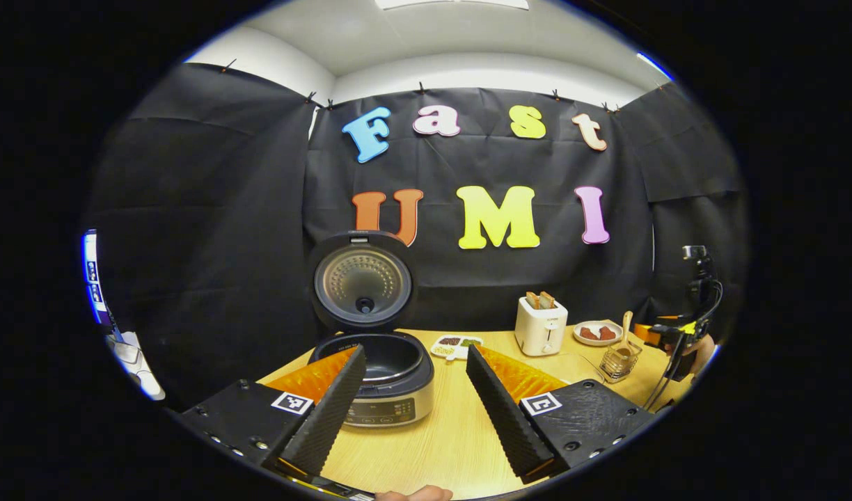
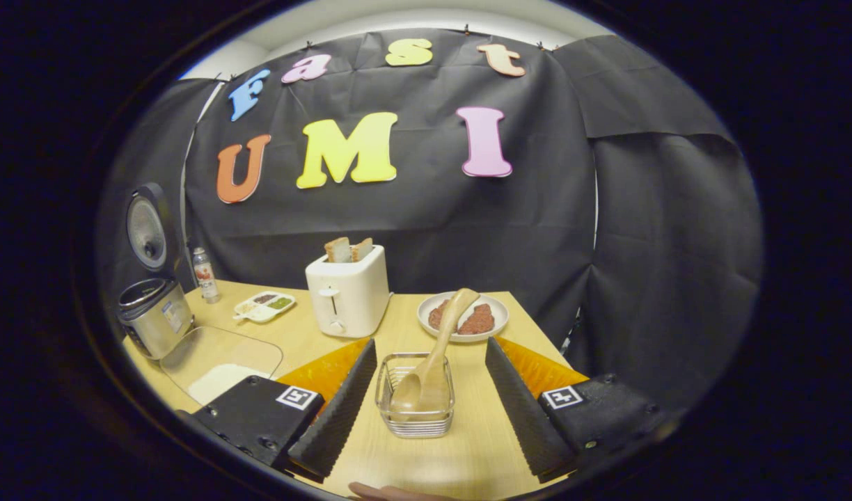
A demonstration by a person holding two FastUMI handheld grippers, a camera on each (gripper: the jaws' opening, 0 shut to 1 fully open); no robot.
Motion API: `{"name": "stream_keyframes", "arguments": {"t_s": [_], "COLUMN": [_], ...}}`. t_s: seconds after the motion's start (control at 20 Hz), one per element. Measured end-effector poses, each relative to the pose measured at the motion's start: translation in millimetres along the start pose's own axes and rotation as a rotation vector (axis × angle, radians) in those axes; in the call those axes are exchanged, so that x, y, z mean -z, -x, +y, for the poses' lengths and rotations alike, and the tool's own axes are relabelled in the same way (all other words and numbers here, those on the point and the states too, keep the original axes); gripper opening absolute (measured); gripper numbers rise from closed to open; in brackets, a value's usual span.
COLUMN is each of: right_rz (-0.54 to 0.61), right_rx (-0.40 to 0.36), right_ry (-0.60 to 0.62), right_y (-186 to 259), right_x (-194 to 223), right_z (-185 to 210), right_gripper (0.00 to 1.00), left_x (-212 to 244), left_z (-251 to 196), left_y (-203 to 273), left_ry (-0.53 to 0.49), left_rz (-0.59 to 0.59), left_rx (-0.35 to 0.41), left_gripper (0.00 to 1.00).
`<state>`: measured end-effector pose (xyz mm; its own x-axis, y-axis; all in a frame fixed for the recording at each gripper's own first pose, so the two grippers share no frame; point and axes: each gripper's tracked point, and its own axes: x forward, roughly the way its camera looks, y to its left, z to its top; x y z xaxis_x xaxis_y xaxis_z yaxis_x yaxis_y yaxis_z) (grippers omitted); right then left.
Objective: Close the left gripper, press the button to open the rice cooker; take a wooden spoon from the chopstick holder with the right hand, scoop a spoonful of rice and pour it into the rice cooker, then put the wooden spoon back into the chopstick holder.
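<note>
Cooker: near the desk's left edge, lid standing upright and open. The dark inner pot shows. In the right gripper view the cooker sits at the far left of the desk.

Left gripper: fingers spread wide, holding nothing, above the desk's front edge. The cooker's front shows between them, nearer the left finger.

Right gripper: fingers wide apart, gripping nothing. The holder stands between them, touching neither. In the left gripper view it shows at the desk's far right edge, a hand behind it.

Holder: a small clear square basket near the desk's front right corner. In the left gripper view it stands by the right edge.

Spoon: wooden, bowl down in the holder, handle leaning up and back toward the plate.

Rice dish: a clear shallow dish with white rice, just right of the cooker, by the desk's front-left edge.

Toaster: white, mid-desk toward the back, two slices of bread sticking out.

Plate: by the back right corner, with brown pieces of food.

Small tray: white, divided, between cooker and toaster, with dark and green fillings.

Bottle: small, upright, at the back edge just behind the cooker.

Desk: light wood.
</note>
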<state>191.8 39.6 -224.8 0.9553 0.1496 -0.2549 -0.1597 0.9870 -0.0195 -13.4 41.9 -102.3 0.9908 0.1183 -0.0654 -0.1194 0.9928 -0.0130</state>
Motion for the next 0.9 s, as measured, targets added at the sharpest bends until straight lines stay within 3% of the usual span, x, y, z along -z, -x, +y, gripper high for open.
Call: {"name": "stream_keyframes", "arguments": {"t_s": [0.25,0.3,0.35,0.5,0.6,0.7,0.8,0.9], "right_rz": [0.073,0.06,0.074,0.211,0.246,0.215,0.175,0.154], "right_rx": [-0.04,-0.087,-0.162,-0.073,-0.094,-0.118,-0.104,-0.117], "right_ry": [-0.154,-0.186,-0.207,-0.183,-0.179,-0.188,-0.216,-0.204], "right_y": [-59,-71,-77,-108,-117,-116,-112,-105], "right_x": [6,1,2,32,35,27,13,6], "right_z": [-7,-4,7,-8,3,5,4,7], "right_gripper": [1.0,0.96,0.85,0.83,0.82,0.66,0.17,0.11], "left_x": [10,10,11,18,22,26,30,30], "left_z": [-28,-33,-35,-32,-27,-31,-33,-29], "left_y": [20,24,26,31,31,31,38,40], "left_ry": [0.018,0.028,0.034,-0.004,-0.036,-0.038,-0.018,-0.001], "left_rz": [-0.013,-0.021,-0.025,-0.019,-0.023,-0.02,-0.005,-0.004], "left_rx": [0.078,0.096,0.107,0.088,0.078,0.092,0.11,0.112], "left_gripper": [0.93,0.94,0.94,0.94,0.94,0.94,0.94,0.94]}}
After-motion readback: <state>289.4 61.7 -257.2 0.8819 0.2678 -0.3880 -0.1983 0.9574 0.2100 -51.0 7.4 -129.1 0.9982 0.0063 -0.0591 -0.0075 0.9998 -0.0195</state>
